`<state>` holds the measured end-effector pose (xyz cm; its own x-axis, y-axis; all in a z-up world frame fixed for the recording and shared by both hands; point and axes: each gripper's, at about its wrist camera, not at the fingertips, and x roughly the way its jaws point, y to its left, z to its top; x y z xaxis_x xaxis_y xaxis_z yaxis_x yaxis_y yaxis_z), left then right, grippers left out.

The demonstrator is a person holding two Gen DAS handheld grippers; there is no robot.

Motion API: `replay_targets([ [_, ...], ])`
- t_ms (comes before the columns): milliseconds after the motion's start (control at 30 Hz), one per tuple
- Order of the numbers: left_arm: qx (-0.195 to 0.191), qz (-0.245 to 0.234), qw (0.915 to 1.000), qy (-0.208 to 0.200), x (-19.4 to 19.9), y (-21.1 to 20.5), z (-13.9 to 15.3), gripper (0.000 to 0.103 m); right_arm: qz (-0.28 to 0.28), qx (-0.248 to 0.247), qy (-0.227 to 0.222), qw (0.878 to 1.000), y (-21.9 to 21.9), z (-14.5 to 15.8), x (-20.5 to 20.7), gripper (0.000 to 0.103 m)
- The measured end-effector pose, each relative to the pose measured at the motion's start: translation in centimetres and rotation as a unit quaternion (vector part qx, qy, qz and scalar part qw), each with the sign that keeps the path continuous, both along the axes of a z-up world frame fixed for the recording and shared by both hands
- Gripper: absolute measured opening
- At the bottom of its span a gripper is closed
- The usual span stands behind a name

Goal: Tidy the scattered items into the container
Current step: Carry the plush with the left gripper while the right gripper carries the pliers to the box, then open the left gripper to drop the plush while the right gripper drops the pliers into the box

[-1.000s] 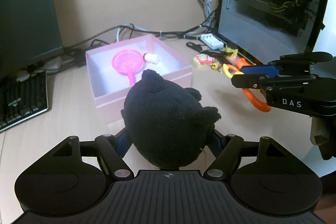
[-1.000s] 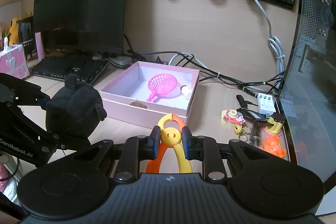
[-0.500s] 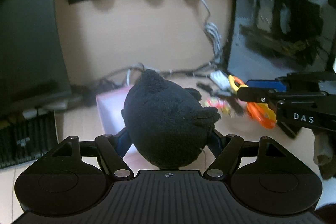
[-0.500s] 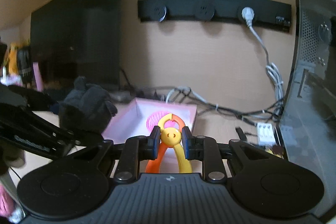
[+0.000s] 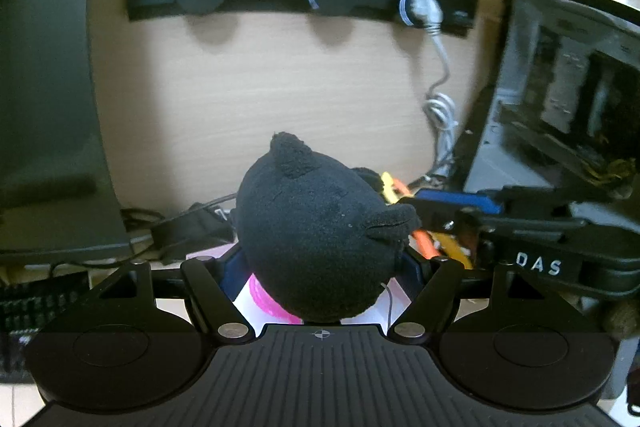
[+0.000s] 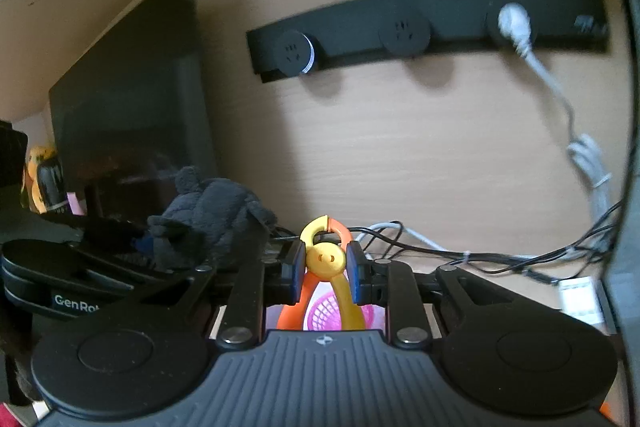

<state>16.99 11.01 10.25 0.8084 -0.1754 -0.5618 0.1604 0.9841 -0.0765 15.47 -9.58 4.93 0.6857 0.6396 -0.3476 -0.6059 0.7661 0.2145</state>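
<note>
My left gripper [image 5: 320, 263] is shut on a black plush toy [image 5: 320, 227] that fills the middle of the left wrist view. Under the toy peeks the pink box [image 5: 394, 291] with a pink sieve [image 5: 268, 301] inside. My right gripper [image 6: 322, 273] is shut on yellow-and-orange toy tongs [image 6: 324, 259], gripped at their round hinge. Below the tongs the pink sieve [image 6: 324, 315] shows in the box. Each gripper appears in the other's view: the right one with the tongs [image 5: 440, 247], the left one with the plush toy [image 6: 216, 215].
A black socket strip [image 6: 420, 31] with a white plug and cable runs along the wooden back wall. A dark monitor [image 6: 132, 115] stands at the left, a computer case [image 5: 568, 99] at the right. Cables [image 6: 460, 251] lie along the desk's back; a keyboard [image 5: 36, 303] sits left.
Both grippers have risen and moved towards the back wall, over the pink box. The views now tilt up, so most of the box and desk items have dropped out of sight. Both grips are unchanged.
</note>
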Motion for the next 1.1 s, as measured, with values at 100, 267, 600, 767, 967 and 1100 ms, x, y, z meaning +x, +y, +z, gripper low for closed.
replay_targets([
  [100, -0.006, -0.001, 0.9998, 0.021, 2.6, 0.8, -1.0, 0.079, 0.003, 0.011, 0.032, 0.999, 1.0, -1.3, 3.1, 0.021],
  [267, -0.041, 0.011, 0.9965, 0.073, 5.6, 2.7, -4.1, 0.088, 0.014, 0.043, 0.119, 0.992, 2.0, -4.7, 7.9, 0.030],
  [600, 0.007, -0.001, 0.9964, 0.084, 5.9, 0.4, -7.1, 0.097, -0.063, -0.012, 0.105, 0.992, -0.5, -7.4, 9.0, 0.071],
  [767, 0.010, -0.027, 0.9969, 0.072, 3.0, -1.9, -6.6, 0.098, -0.102, -0.072, 0.074, 0.989, -2.6, -8.4, 7.2, 0.071],
  [967, -0.011, -0.089, 0.9920, 0.089, -1.2, -5.3, -7.1, 0.100, -0.143, -0.137, 0.049, 0.979, -5.9, -9.6, 4.2, 0.072],
  [1100, -0.010, -0.118, 0.9851, 0.125, -2.4, -7.0, -9.0, 0.100, -0.164, -0.166, 0.041, 0.972, -7.2, -10.4, 2.9, 0.073],
])
